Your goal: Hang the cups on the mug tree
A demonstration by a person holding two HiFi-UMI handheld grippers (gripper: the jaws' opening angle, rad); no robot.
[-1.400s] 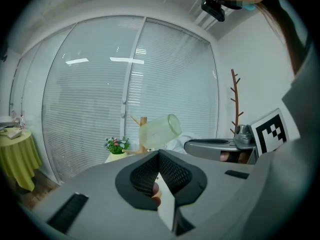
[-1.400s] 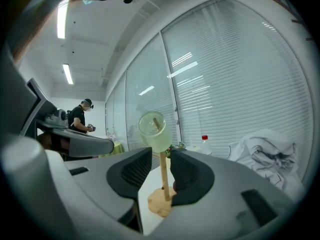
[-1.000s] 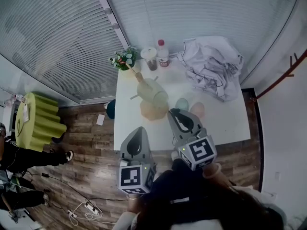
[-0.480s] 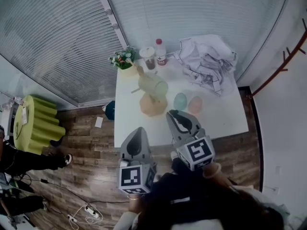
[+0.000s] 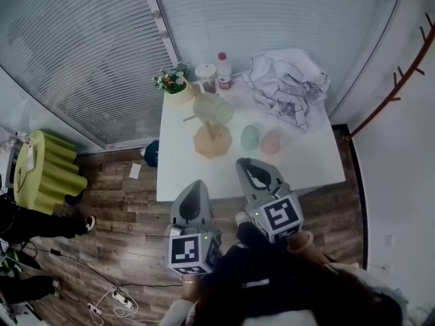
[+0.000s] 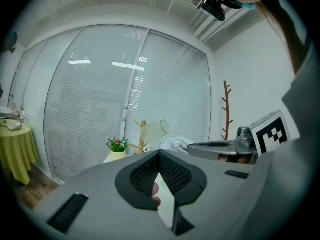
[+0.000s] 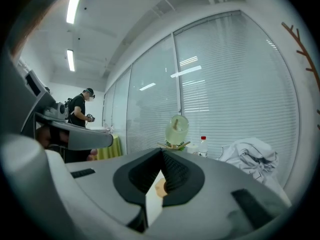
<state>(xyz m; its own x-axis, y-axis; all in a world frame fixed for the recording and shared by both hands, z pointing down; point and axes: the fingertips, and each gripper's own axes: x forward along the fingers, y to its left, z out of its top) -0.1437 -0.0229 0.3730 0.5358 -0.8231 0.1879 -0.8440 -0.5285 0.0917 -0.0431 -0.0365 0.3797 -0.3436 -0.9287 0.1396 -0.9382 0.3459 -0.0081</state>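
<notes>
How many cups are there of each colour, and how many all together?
Pale yellow-green cup, on the mug tree: 1
Blue-green cup, on the table: 1
Pink cup, on the table: 1
Total: 3

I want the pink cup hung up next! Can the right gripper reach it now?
Probably yes: the pink cup stands on the white table just ahead of the right gripper, with nothing between them. Its fingers are shut, so they must open first.
</notes>
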